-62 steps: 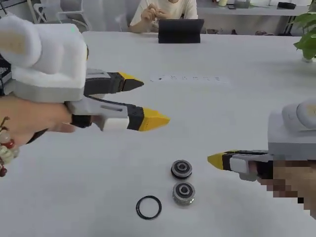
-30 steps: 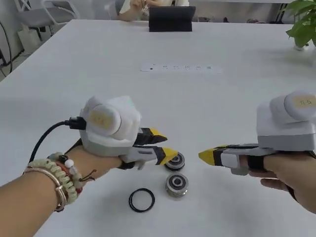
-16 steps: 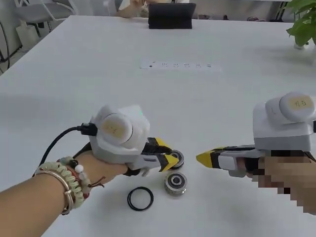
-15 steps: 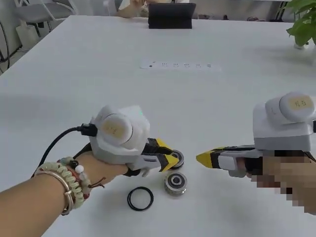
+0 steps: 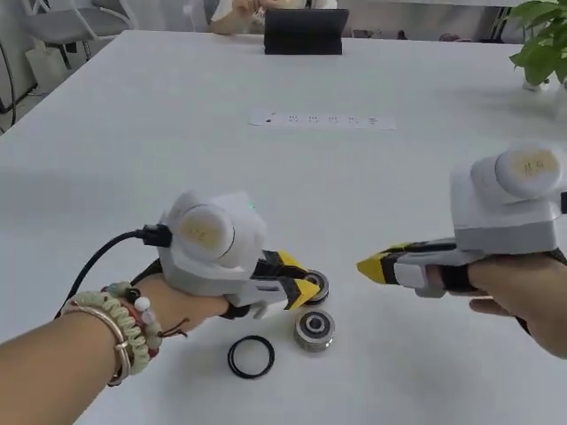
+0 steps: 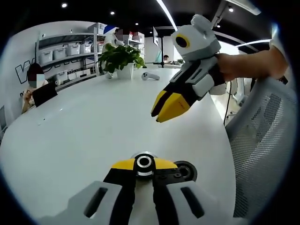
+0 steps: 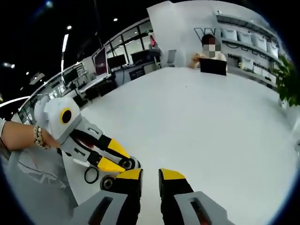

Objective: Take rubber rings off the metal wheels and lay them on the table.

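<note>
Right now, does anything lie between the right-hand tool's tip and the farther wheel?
No: the head view shows bare table between the right gripper and the far wheel.

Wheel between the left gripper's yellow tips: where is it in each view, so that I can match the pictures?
Head view: the wheel lies below centre, just past the tips of the left gripper.
Left gripper view: the wheel is at bottom centre, between the yellow tips.
Right gripper view: the wheel is at lower left, at the left gripper's tips.
Shared landmark: the second wheel, right beside it in all three.
</note>
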`<state>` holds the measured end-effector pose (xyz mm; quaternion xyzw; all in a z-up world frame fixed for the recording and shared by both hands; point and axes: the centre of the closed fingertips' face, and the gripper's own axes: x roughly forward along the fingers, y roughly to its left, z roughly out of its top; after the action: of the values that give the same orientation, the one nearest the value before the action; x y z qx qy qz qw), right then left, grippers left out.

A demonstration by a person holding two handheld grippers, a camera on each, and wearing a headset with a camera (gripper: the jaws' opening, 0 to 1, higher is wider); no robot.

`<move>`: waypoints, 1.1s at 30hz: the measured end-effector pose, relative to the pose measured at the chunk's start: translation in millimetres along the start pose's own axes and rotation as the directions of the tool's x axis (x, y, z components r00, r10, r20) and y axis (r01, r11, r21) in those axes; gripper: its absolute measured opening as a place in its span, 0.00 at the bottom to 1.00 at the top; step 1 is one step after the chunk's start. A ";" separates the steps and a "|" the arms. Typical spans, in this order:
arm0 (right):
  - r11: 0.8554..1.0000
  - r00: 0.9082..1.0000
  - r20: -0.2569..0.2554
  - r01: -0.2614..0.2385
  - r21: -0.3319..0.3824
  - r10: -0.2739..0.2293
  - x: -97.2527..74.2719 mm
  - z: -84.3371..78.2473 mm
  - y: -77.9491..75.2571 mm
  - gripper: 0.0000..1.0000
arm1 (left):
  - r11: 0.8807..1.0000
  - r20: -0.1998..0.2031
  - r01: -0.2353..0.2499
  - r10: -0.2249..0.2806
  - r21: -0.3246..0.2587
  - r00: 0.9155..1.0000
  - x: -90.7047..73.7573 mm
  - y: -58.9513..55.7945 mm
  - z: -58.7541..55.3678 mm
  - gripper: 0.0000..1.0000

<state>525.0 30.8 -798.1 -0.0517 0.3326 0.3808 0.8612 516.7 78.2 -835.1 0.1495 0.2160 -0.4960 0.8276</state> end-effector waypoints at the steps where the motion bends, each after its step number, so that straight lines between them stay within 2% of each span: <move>1: 0.999 1.000 -0.015 0.004 -0.043 -0.004 -2.2 3.7 0.9 0.11 | 1.000 0.002 0.000 0.000 0.002 1.000 0.2 -0.1 -0.2 0.07; 3: 0.992 1.000 -0.018 0.011 -0.128 -0.014 -3.2 12.3 4.6 0.11 | 1.000 0.009 0.001 -0.001 0.009 1.000 0.1 -0.1 -0.4 0.07; 5: 0.982 1.000 -0.031 -0.012 -0.187 0.006 -1.0 17.1 11.7 0.11 | 1.000 0.016 0.002 -0.002 0.006 1.000 -0.2 -0.4 -0.4 0.07; 8: 0.971 0.999 -0.039 -0.033 -0.235 0.025 3.0 20.9 16.0 0.11 | 1.000 0.022 0.000 0.000 0.003 1.000 -0.4 -0.5 -0.4 0.07; 9: 0.964 0.998 -0.055 -0.048 -0.263 0.035 3.6 21.4 18.0 0.11 | 1.000 0.022 -0.002 0.002 0.005 1.000 -0.6 -0.6 -0.4 0.07; 12: 0.951 0.997 -0.053 -0.068 -0.300 0.055 5.3 28.0 21.7 0.13 | 1.000 0.023 -0.005 0.005 0.002 1.000 -0.7 0.2 -0.7 0.07; 15: 0.952 0.998 -0.037 -0.063 -0.300 0.055 10.2 34.8 20.4 0.14 | 1.000 0.028 -0.004 0.004 -0.006 1.000 -0.7 0.5 -1.1 0.07; 17: 0.961 0.999 0.008 -0.042 -0.274 0.046 18.8 36.2 17.7 0.16 | 1.000 0.029 -0.004 0.004 -0.007 1.000 -0.8 0.4 -1.2 0.07; 19: 0.962 0.998 0.012 -0.049 -0.270 0.054 25.2 26.4 16.6 0.19 | 1.000 0.028 -0.004 0.004 -0.004 1.000 -1.4 0.2 -1.6 0.07; 21: 0.964 0.998 0.005 -0.055 -0.261 0.058 31.8 9.2 12.7 0.19 | 1.000 0.029 -0.003 0.003 -0.003 1.000 -2.2 0.4 -2.2 0.07; 22: 0.966 0.998 -0.026 -0.055 -0.253 0.050 34.8 -4.5 8.2 0.19 | 1.000 0.031 -0.002 0.002 -0.005 1.000 -2.4 0.5 -2.4 0.07; 23: 0.958 0.996 -0.078 -0.063 -0.280 0.042 35.2 -16.3 4.2 0.19 | 1.000 0.034 -0.002 0.002 -0.008 0.999 -2.6 0.5 -2.6 0.07; 24: 0.948 0.995 -0.099 -0.061 -0.311 0.032 36.3 -23.2 0.3 0.19 | 1.000 0.036 -0.002 0.003 -0.008 0.999 -2.6 0.6 -2.6 0.07; 25: 0.949 0.995 -0.094 -0.053 -0.311 0.025 38.5 -26.9 -2.6 0.19 | 1.000 0.037 -0.002 0.003 -0.009 0.999 -2.5 0.6 -2.5 0.07; 27: 0.964 0.991 -0.103 -0.104 -0.246 0.081 42.5 -37.2 2.9 0.20 | 1.000 0.040 -0.003 0.003 -0.011 0.999 -2.5 0.6 -2.1 0.07; 29: 0.956 0.988 -0.123 -0.122 -0.266 0.092 45.5 -43.4 5.0 0.21 | 1.000 0.041 -0.003 0.003 -0.011 0.999 -2.5 0.7 -1.9 0.07; 30: 0.946 0.986 -0.138 -0.134 -0.297 0.096 46.5 -45.7 7.4 0.21 | 1.000 0.043 -0.002 0.003 -0.012 0.999 -2.4 0.6 -1.7 0.07; 33: 0.941 0.983 -0.117 -0.171 -0.292 0.142 48.3 -41.4 17.8 0.24 | 1.000 0.043 -0.001 0.002 -0.011 0.999 -2.2 0.6 -1.4 0.07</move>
<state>514.2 59.2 -856.8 -0.1735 0.3141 0.4914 0.7936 516.0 80.8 -835.2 0.1342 0.2006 -0.4972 0.8334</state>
